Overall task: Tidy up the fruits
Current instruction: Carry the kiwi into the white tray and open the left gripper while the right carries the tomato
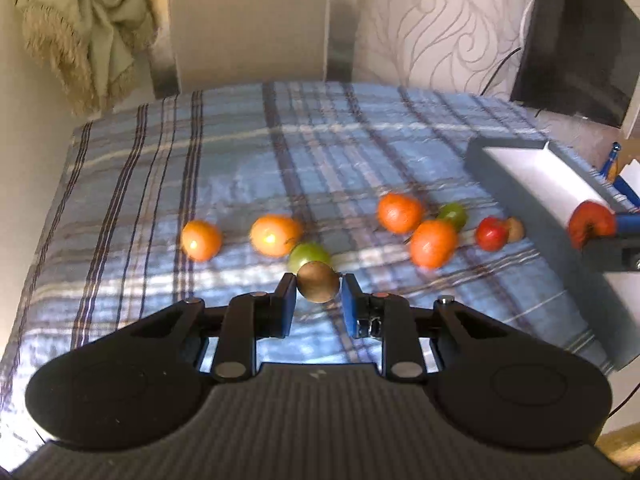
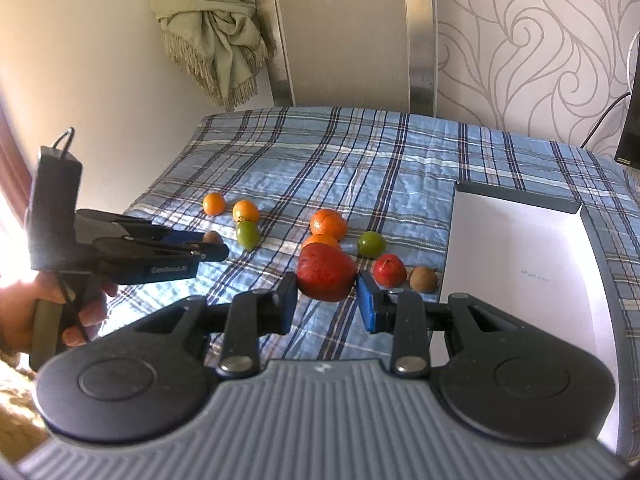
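My left gripper (image 1: 318, 294) is shut on a brown kiwi (image 1: 318, 287), held just above the plaid cloth; the right wrist view shows that gripper (image 2: 218, 249) at the left with the kiwi (image 2: 211, 237) at its tips. My right gripper (image 2: 326, 294) is shut on a red apple (image 2: 326, 272), which also appears at the far right in the left wrist view (image 1: 591, 224). Loose on the cloth lie several oranges (image 2: 329, 223), two green fruits (image 2: 371, 244), a small red apple (image 2: 389, 269) and a second kiwi (image 2: 423, 279).
A grey tray with a white inside (image 2: 516, 196) stands at the right of the bed. A person's hand (image 2: 24, 312) holds the left gripper's handle. A dark screen (image 1: 576, 40) and cables stand at the back right; a fringed blanket (image 2: 216, 28) hangs at the back left.
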`<action>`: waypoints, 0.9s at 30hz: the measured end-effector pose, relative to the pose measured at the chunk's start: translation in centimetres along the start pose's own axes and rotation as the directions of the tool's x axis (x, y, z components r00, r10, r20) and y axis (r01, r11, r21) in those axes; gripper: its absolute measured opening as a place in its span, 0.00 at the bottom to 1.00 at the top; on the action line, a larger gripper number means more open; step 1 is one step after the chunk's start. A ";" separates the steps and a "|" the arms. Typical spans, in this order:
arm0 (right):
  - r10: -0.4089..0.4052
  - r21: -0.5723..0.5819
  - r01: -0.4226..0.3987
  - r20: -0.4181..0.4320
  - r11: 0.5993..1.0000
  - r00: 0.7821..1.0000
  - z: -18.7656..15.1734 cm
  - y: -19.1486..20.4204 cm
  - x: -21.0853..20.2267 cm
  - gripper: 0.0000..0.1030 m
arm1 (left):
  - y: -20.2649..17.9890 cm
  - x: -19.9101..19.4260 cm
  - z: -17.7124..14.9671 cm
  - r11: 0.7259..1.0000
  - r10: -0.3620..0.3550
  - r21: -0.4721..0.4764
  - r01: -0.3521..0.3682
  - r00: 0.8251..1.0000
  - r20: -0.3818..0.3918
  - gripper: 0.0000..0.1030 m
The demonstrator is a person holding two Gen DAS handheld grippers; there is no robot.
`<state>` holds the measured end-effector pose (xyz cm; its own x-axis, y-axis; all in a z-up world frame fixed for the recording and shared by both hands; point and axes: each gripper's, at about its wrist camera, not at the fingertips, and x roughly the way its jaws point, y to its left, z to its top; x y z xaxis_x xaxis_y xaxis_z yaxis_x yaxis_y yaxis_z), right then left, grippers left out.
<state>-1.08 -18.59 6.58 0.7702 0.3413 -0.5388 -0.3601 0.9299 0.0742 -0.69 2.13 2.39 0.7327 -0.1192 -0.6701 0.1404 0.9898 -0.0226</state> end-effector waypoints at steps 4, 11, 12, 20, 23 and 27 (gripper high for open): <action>0.004 0.010 -0.004 0.013 1.000 1.000 -0.2 -0.4 -0.4 0.34 | -1.4 -0.5 1.2 1.000 -0.025 0.015 0.024 1.000 0.019 0.28; -0.035 0.052 0.033 0.046 0.998 0.998 -0.5 -2.1 -1.9 0.34 | -5.0 -0.4 3.7 0.992 -0.101 0.075 0.098 0.994 0.044 0.28; -0.043 0.058 0.041 0.049 0.997 0.998 -0.6 -2.4 -2.2 0.34 | -5.8 -0.3 4.1 0.990 -0.118 0.086 0.113 0.992 0.047 0.28; -0.130 0.114 0.123 0.058 0.986 0.990 -1.9 -4.2 -4.4 0.34 | -11.7 0.9 6.4 0.959 -0.236 0.174 0.224 0.970 0.052 0.28; -0.169 0.136 0.160 0.057 0.978 0.984 -2.3 -4.9 -5.3 0.34 | -13.7 1.6 7.0 0.944 -0.276 0.201 0.262 0.960 0.042 0.28; -0.224 0.169 0.213 0.051 0.962 0.973 -3.0 -5.7 -6.5 0.34 | -16.3 2.9 7.5 0.923 -0.317 0.239 0.302 0.948 0.025 0.28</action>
<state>-5.60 -26.49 7.11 0.8573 0.1306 -0.4979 -0.0936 0.9907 0.0987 4.13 -14.97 6.36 0.6672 -0.4286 -0.6093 0.5098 0.8590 -0.0460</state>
